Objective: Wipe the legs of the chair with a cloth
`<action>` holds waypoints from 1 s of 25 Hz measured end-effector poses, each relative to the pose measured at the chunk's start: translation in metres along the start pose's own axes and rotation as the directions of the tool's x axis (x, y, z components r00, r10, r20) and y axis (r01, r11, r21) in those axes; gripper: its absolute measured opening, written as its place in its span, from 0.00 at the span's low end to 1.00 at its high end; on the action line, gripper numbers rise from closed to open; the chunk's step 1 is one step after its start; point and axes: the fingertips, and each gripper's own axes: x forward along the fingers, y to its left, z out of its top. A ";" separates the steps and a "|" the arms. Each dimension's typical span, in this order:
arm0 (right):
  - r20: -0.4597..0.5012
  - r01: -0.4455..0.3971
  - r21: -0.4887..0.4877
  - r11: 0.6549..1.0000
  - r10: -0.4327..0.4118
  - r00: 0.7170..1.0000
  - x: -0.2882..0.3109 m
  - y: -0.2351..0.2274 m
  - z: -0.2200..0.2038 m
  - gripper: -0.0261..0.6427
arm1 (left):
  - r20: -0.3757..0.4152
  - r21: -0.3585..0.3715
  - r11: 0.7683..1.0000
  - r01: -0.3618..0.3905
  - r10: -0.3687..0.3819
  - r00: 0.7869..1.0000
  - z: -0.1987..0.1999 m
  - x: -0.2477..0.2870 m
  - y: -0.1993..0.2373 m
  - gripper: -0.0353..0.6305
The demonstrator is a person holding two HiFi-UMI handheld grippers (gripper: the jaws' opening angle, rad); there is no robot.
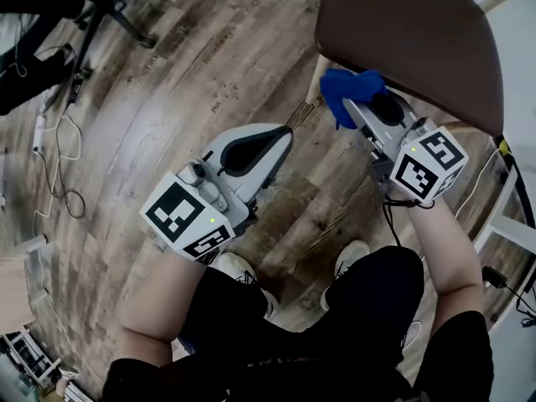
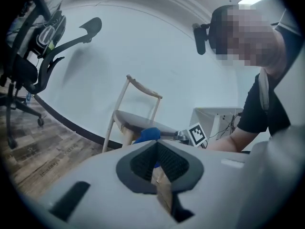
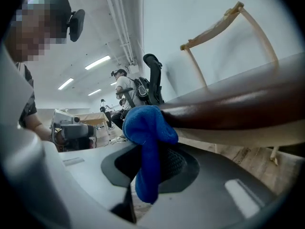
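Observation:
A wooden chair with a brown seat [image 1: 410,40] stands at the top right of the head view, one pale leg [image 1: 315,82] showing under its front edge. My right gripper [image 1: 362,105] is shut on a blue cloth [image 1: 345,90], which sits against the seat's edge just right of that leg. In the right gripper view the cloth [image 3: 147,132] hangs between the jaws of the right gripper [image 3: 151,151], under the dark seat [image 3: 238,104]. My left gripper [image 1: 283,137] is shut and holds nothing, lower left of the leg. Its own view shows the chair [image 2: 138,118] and cloth [image 2: 147,135] ahead of the left gripper [image 2: 156,147].
A black office chair base [image 1: 109,7] stands at the top left, and cables [image 1: 59,157] trail over the wood floor on the left. A white frame [image 1: 511,216] is at the right edge. The person's shoes [image 1: 347,258] are below the grippers.

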 end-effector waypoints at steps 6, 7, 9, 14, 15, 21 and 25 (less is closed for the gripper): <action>0.027 0.037 0.005 0.999 -0.037 0.999 0.021 -0.024 -0.023 0.17 | 0.040 0.006 1.000 -0.014 0.014 0.999 0.006 0.002 0.019 0.06; 0.034 0.043 0.026 0.999 -0.044 0.998 0.023 -0.029 -0.024 0.17 | 0.041 -0.001 1.000 -0.014 0.014 0.999 0.006 0.003 0.019 0.06; 0.048 0.044 0.041 0.998 -0.046 0.998 0.026 -0.037 -0.026 0.17 | 0.026 -0.004 1.000 -0.010 0.010 1.000 0.002 0.004 0.018 0.06; 0.080 0.015 -0.015 1.000 -0.014 0.997 0.034 -0.044 -0.029 0.17 | -0.017 -0.010 1.000 0.003 -0.004 1.000 -0.012 0.009 0.020 0.06; 0.081 0.013 -0.025 1.000 -0.010 0.997 0.036 -0.045 -0.031 0.17 | -0.017 -0.010 1.000 0.004 -0.004 1.000 -0.012 0.009 0.020 0.06; 0.048 0.020 -0.054 0.998 -0.018 0.999 0.052 -0.059 -0.063 0.17 | -0.035 -0.026 1.000 0.010 -0.011 0.999 -0.015 0.005 0.021 0.06; -0.016 0.054 -0.032 0.998 -0.054 0.998 0.063 -0.081 -0.112 0.17 | -0.052 -0.040 0.999 0.005 -0.007 0.999 -0.022 -0.001 0.023 0.06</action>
